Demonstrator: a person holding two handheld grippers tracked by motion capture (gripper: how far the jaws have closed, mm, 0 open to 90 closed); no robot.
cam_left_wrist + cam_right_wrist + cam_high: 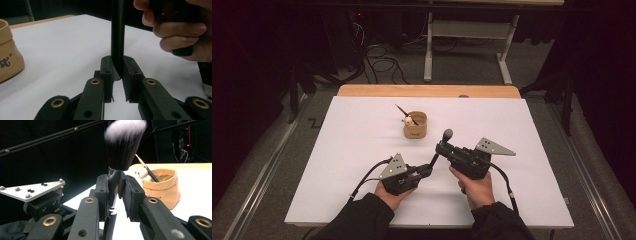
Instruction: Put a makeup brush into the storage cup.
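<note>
Both tongs grip one brush (441,145), left tongs (428,170) at its handle end, right tongs (440,148) near the bristles, which point toward the cup (415,125) just beyond.

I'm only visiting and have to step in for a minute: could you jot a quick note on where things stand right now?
Left gripper: shut on the makeup brush, low on its black handle.
Right gripper: jaws around the brush's silver collar, under the bristles.
The brush is held between both grippers above the white table.
The tan pot stands further back and already holds a pen and a small figure.
Left to do: probably put the brush in the pot.
</note>
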